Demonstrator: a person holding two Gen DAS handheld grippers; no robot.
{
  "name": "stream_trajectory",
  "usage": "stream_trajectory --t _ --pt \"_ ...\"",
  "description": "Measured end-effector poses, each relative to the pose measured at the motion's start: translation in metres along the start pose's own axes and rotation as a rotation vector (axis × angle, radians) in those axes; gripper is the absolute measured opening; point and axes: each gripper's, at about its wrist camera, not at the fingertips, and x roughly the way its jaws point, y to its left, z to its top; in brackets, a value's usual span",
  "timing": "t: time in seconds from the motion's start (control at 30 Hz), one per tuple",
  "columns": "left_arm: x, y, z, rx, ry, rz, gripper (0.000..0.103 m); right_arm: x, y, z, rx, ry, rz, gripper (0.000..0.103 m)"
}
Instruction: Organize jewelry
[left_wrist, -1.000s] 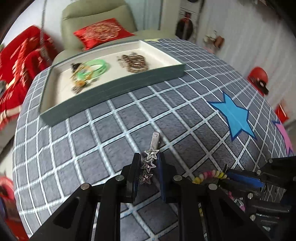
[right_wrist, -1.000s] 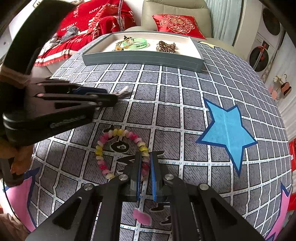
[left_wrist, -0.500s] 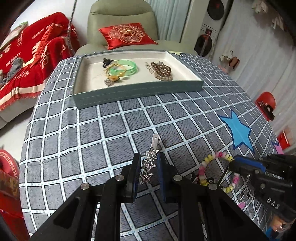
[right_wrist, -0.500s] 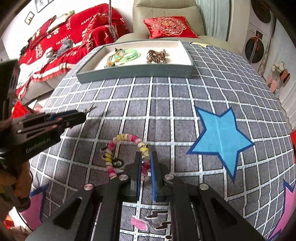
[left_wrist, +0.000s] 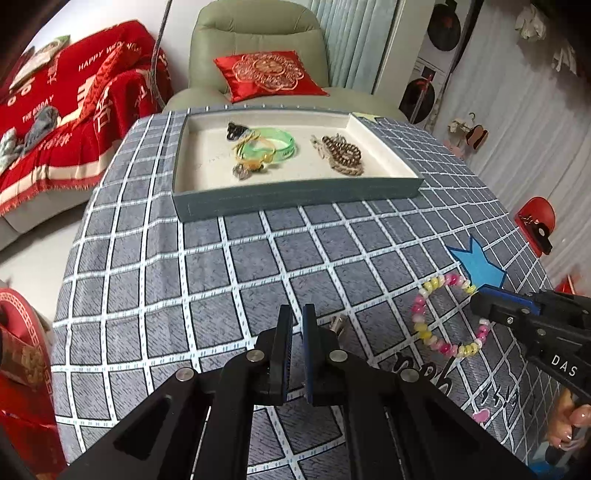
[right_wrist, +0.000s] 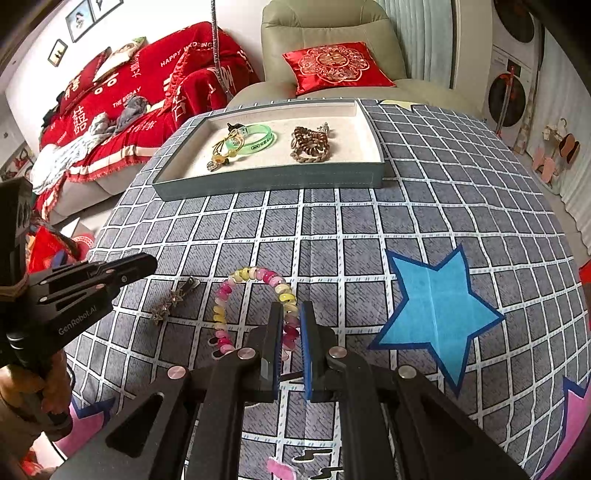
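Slippage is the main risk: the right gripper (right_wrist: 291, 332) has its jaws nearly closed on one arc of the beaded bracelet (right_wrist: 255, 306) low in the frame, so the round, smooth beads could roll out on the way to the jewelry tray (right_wrist: 273, 181) at upper centre. Left gripper (left_wrist: 297, 332) holds nothing, jaws a narrow gap apart. Beside it on the counter (right_wrist: 369, 229), the star hair clip (right_wrist: 173, 299) could be snagged.
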Motion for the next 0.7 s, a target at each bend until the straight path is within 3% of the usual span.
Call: stream_trajectory --t 0.3,0.47,0.5,0.53,0.6,0.7 --pt "-0.002 -0.003 -0.004 0.014 0.003 0.076 0.021 0.002 -0.008 -0.008 0.029 0.006 0.013 0.010" --pt "-0.003 -0.003 -0.008 0.036 -0.001 0.078 0.023 -0.003 -0.012 -0.009 0.040 -0.003 0.015 0.010" --pt "-0.004 -0.003 -0.009 0.042 0.001 0.077 0.054 -0.003 -0.012 -0.010 0.042 -0.005 0.016 0.010" --pt "-0.004 -0.004 -0.009 0.048 0.005 0.085 0.103 -0.004 -0.013 -0.010 0.044 -0.007 0.016 0.010" --pt "-0.010 -0.008 -0.010 0.077 -0.036 0.126 0.103 -0.006 -0.014 -0.011 0.047 -0.010 0.016 0.010" --pt "-0.010 -0.015 -0.004 0.127 -0.023 0.133 0.103 -0.007 -0.014 -0.011 0.048 -0.012 0.014 0.010"
